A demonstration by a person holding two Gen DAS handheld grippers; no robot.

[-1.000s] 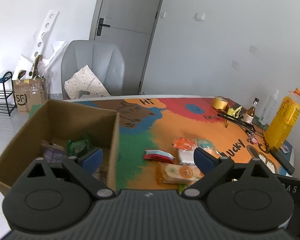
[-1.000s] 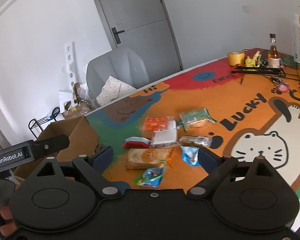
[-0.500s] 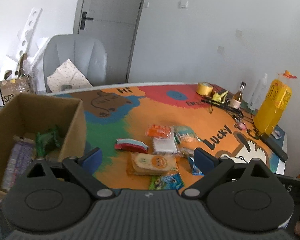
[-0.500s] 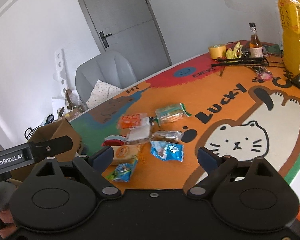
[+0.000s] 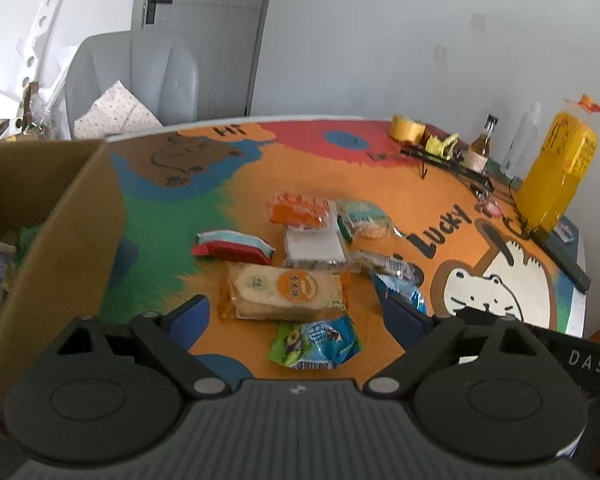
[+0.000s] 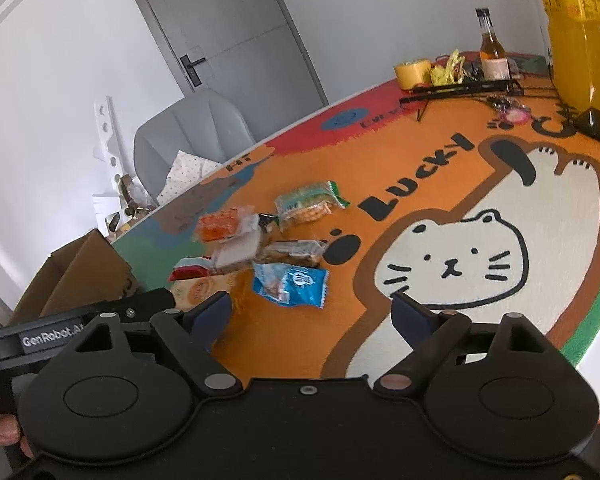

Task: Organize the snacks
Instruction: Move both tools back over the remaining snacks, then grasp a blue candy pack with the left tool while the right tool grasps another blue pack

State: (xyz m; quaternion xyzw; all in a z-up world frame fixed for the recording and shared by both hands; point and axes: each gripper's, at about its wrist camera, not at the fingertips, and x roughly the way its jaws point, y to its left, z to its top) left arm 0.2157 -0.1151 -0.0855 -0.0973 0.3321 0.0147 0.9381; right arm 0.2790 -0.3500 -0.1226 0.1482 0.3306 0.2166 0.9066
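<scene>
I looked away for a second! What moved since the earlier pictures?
The left gripper swung right, away from the cardboard box, and now hovers open over the snack pile near the biscuit pack. The right gripper swung right too, nearer the blue packet, open as well. Nothing was grabbed or dropped; the snacks stayed put.

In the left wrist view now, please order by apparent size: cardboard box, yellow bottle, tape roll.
1. cardboard box, though it is nearest the camera
2. yellow bottle
3. tape roll, smallest and farthest
</scene>
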